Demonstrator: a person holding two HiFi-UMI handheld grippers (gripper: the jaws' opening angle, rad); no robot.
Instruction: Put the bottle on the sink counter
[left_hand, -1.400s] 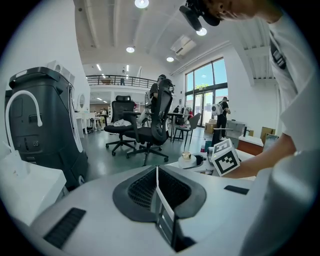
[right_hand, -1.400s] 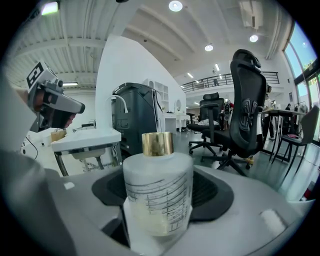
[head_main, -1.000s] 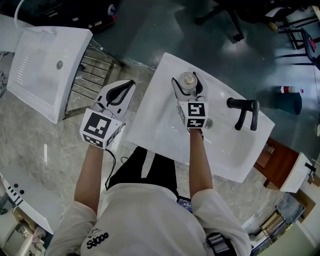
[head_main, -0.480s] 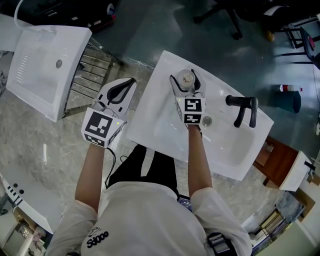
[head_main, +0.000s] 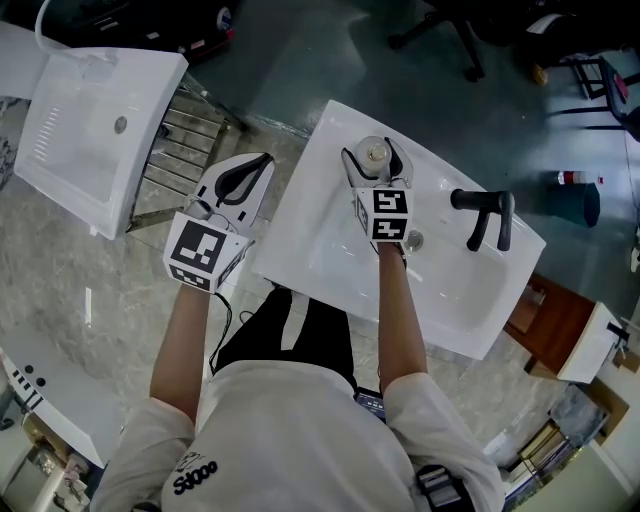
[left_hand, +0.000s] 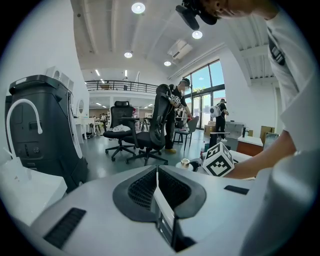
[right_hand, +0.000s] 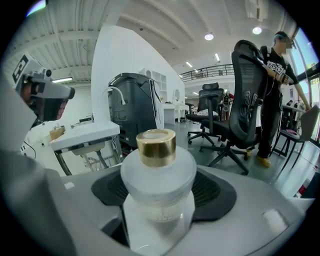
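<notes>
A frosted glass bottle with a gold cap stands upright between the jaws of my right gripper, which is shut on it. It is over the far rim of the white sink counter; I cannot tell whether its base touches. In the right gripper view the bottle fills the space between the dark pads of the right gripper. My left gripper is shut on nothing, just left of the counter's edge. In the left gripper view the left gripper points past the distant bottle.
A black faucet stands at the counter's right, with a drain beside my right hand. A second white sink and a metal rack lie at the left. A person stands by office chairs beyond.
My right gripper has edged the bottle slightly toward the counter's far rim. The left gripper has barely shifted.
</notes>
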